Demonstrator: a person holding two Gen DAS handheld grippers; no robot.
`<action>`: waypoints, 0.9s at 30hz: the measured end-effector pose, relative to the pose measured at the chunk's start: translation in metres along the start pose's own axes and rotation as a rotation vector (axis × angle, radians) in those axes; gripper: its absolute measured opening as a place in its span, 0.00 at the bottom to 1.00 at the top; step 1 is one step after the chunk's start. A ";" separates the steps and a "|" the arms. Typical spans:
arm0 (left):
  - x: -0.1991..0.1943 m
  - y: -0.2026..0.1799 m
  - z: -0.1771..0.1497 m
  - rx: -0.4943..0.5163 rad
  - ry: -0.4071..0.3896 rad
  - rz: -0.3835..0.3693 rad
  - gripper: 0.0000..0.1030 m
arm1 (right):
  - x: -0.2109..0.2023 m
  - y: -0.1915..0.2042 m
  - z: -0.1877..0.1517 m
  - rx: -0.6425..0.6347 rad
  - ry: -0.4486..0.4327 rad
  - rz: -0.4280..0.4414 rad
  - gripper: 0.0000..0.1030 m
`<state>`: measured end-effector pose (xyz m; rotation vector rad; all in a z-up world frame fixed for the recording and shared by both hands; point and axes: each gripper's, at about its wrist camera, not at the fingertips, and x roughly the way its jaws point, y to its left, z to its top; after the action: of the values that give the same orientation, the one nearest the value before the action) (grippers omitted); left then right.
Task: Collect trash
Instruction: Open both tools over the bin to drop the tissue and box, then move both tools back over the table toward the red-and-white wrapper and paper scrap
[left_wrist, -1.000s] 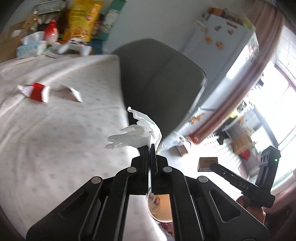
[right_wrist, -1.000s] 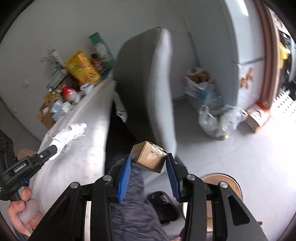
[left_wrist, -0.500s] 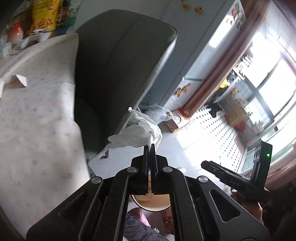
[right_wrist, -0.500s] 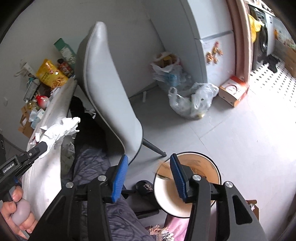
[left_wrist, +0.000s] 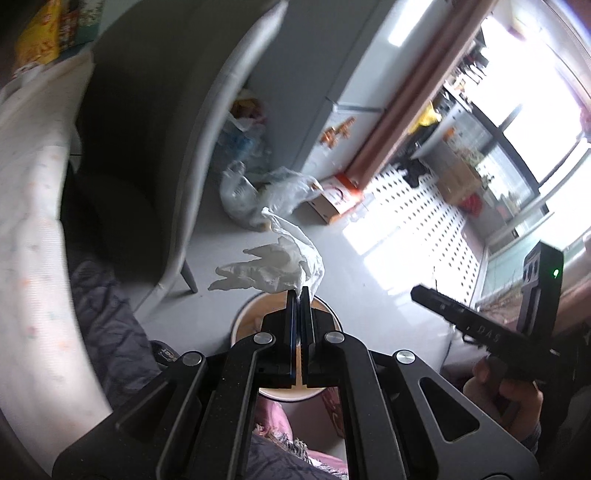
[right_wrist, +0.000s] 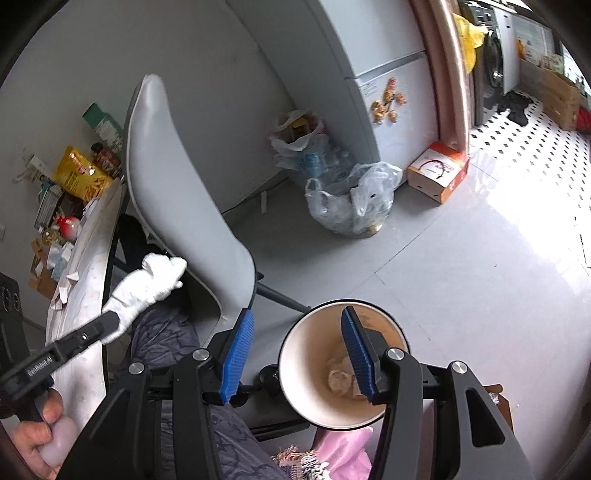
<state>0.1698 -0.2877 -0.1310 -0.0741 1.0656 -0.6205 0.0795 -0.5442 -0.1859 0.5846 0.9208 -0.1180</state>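
The left tool (left_wrist: 300, 293) is closed on a crumpled white tissue (left_wrist: 275, 264), pinched at one corner so that most of it sticks out up and to the left of the tips. In the left wrist view it hangs over the near rim of a round bin (left_wrist: 243, 321) standing on the grey floor; the tool's own black body covers most of the bin's mouth, so only arcs of its pale rim and tan inside show. From the right wrist view the same tissue (right_wrist: 147, 284) appears in front of the grey chair (right_wrist: 173, 192), off to the left of the bin and not over its opening; the two views do not settle how near it is.

The right tool (right_wrist: 297, 350) is open with nothing between its blue pads (right_wrist: 238, 354). Its right pad lies across the mouth of the bin (right_wrist: 295, 354), hiding part of the inside. At the bottom of the bin lie some pale crumpled scraps, too blurred to name.

The worktop (right_wrist: 86, 266), under a pale patterned cloth, is seen edge-on at far left, with small white scraps (right_wrist: 64, 290) lying on it; their shape is hard to make out. A clear plastic bag (right_wrist: 351, 199) of rubbish sits on the floor by the fridge (right_wrist: 391, 74). The left edge of the left wrist view is smeared by motion.
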 end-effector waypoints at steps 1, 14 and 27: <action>0.006 -0.004 -0.001 0.008 0.013 -0.005 0.02 | -0.003 -0.004 0.000 0.007 -0.006 -0.004 0.50; 0.032 -0.025 -0.010 0.045 0.109 -0.010 0.68 | -0.026 -0.029 0.003 0.050 -0.057 -0.015 0.53; -0.048 0.031 0.025 -0.074 -0.069 0.097 0.95 | -0.023 0.005 0.006 -0.005 -0.073 0.017 0.79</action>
<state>0.1887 -0.2435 -0.0915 -0.1063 1.0195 -0.4876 0.0718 -0.5471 -0.1634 0.5797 0.8450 -0.1203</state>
